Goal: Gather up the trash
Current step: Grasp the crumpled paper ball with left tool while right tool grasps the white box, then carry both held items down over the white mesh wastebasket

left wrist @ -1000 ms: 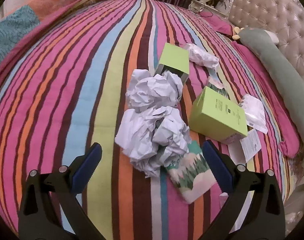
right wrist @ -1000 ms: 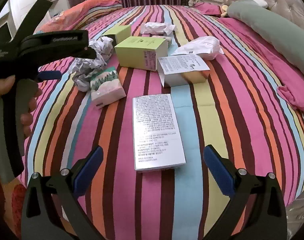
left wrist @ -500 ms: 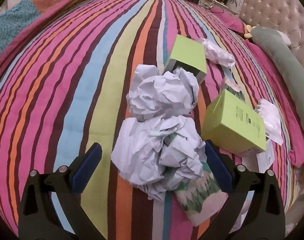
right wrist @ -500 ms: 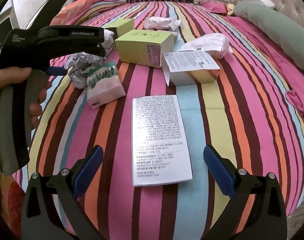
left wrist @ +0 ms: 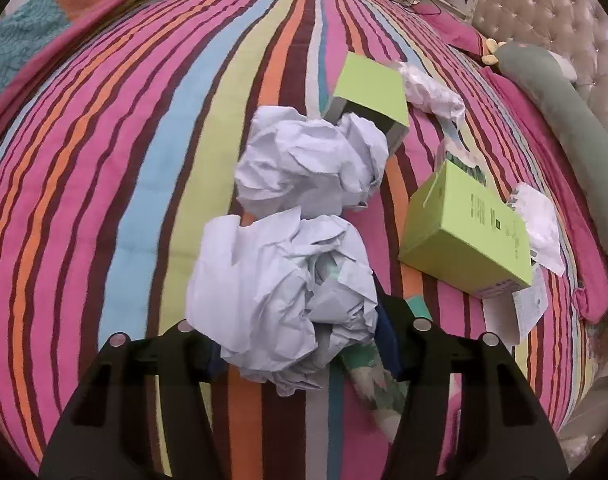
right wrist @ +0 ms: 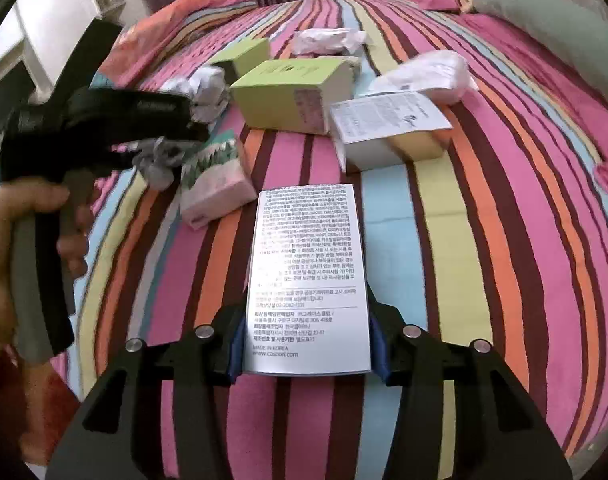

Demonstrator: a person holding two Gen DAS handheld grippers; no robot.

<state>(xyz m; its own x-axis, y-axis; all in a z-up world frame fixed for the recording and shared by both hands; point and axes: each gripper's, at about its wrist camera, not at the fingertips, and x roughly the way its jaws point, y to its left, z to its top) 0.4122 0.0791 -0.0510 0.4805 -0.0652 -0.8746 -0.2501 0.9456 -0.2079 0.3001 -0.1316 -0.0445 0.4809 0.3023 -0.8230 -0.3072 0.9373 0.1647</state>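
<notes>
While most trash lies uncollected on bed [left wrist: 104, 168], L tongs [left wrist: 300, 344] clamp paper wad [left wrist: 280, 292]; R tongs [right wrist: 304, 340] clamp white box [right wrist: 308, 280].

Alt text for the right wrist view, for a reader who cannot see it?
The right gripper jaws are shut on a white printed box lying on a striped bedspread. Behind it lie green boxes, crumpled paper and the left gripper.

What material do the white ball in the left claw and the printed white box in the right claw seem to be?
White ball: thin matte paper, judging by its sharp crumpled creases. Printed white box: probably coated cardboard, since its flat face has crisp edges and a slight sheen.
</notes>
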